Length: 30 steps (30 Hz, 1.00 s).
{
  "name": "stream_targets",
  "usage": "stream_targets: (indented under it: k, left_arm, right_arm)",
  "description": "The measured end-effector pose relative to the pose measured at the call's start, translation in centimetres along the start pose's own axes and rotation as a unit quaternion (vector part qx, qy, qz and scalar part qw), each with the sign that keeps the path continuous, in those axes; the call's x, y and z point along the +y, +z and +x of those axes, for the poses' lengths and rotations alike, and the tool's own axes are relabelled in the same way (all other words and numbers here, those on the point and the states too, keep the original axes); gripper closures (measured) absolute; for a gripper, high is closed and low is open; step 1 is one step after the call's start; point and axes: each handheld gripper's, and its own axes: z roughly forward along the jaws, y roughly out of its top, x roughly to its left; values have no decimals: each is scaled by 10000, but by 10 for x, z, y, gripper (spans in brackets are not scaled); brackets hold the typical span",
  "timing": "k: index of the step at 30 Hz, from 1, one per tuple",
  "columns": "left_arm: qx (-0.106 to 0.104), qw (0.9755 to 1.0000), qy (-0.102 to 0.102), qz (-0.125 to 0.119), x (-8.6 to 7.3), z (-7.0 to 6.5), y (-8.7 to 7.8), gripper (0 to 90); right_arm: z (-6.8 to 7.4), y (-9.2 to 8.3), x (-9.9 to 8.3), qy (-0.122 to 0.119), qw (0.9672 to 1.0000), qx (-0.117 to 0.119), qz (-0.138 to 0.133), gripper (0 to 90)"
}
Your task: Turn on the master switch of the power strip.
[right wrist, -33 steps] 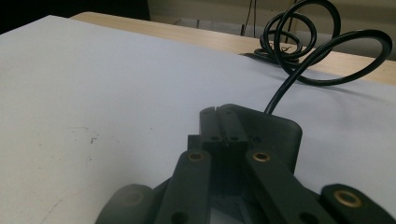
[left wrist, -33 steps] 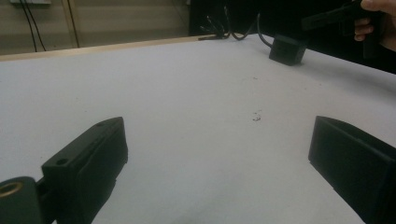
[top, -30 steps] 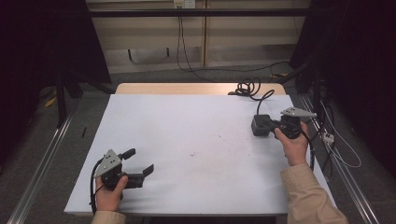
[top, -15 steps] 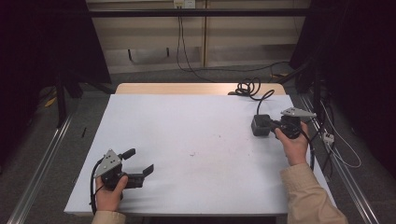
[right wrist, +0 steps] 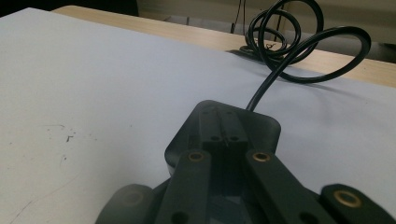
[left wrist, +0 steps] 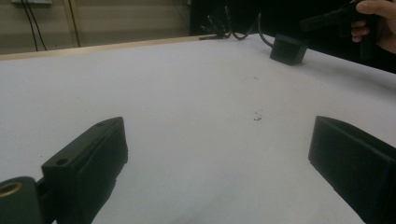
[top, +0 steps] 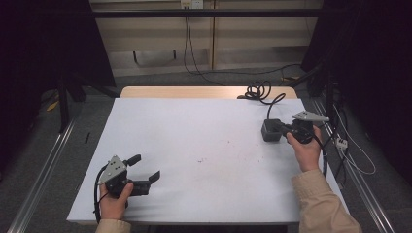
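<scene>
Black adapter [top: 271, 131], no readable label, sits under the closed right claw [right wrist: 223, 134]; left claw [top: 144, 167] gapes empty.

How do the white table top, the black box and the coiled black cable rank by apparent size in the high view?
1. White table top, by far.
2. Black box and coiled black cable: too alike to rank.

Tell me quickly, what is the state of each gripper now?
Left gripper: open, holding nothing.
Right gripper: jaws together above the black box; a grip cannot be told.
</scene>
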Motion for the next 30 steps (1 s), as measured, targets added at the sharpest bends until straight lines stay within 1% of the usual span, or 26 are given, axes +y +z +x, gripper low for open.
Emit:
stream_targets:
  k: [7,10,14,21,28,30]
  left_arm:
    - [-14,10000,9,-1,0,0,0,41]
    - [-5,10000,5,-7,0,0,0,42]
    - [-3,10000,29,-8,1,0,0,41]
    - [-13,10000,6,-14,1,-1,0,42]
    - [-21,10000,4,2,0,-1,0,41]
    - [-24,10000,11,-17,0,-1,0,41]
  right_arm:
    - [1,4,-1,-19,10000,-44,43,900]
    - [1,4,-1,-74,9999,-64,42,900]
    - [0,4,-2,-48,9999,-100,54,900]
    - [0,5,-3,-107,9999,-104,30,900]
    - [-1,5,-5,-41,10000,-50,3,900]
    - [-1,5,-5,-92,9999,-65,-5,900]
